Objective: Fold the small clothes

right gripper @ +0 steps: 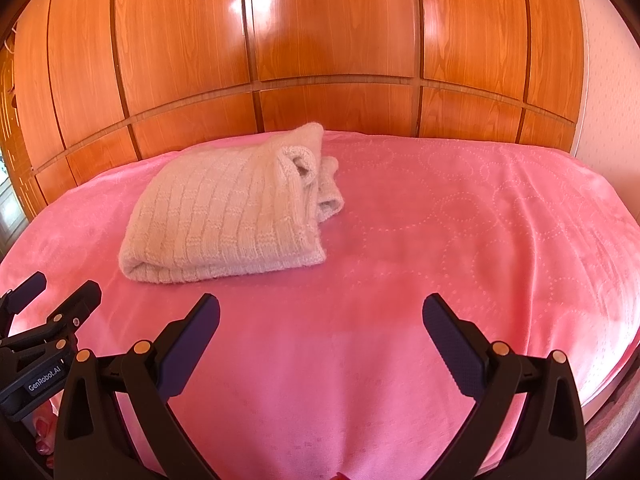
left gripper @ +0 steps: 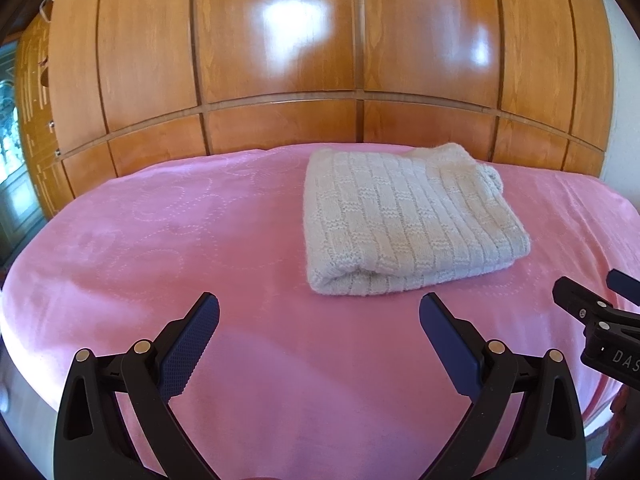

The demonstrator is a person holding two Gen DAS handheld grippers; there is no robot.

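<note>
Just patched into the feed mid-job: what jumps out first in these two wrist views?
A cream knitted garment, already folded into a thick bundle, lies alone on the pink blanket, toward its far side. Behind it stands a glossy wooden wardrobe that fills the background. Nearer the camera, the left gripper and right gripper both hover open over bare blanket, short of the garment and holding nothing.

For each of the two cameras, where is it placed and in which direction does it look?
Left wrist: on the left gripper, open, facing the wardrobe; folded knit garment ahead-right.
Right wrist: on the right gripper, open, facing likewise; garment ahead-left.
Shared: garment, pink blanket, wardrobe; each sees the other gripper at its edge.
</note>
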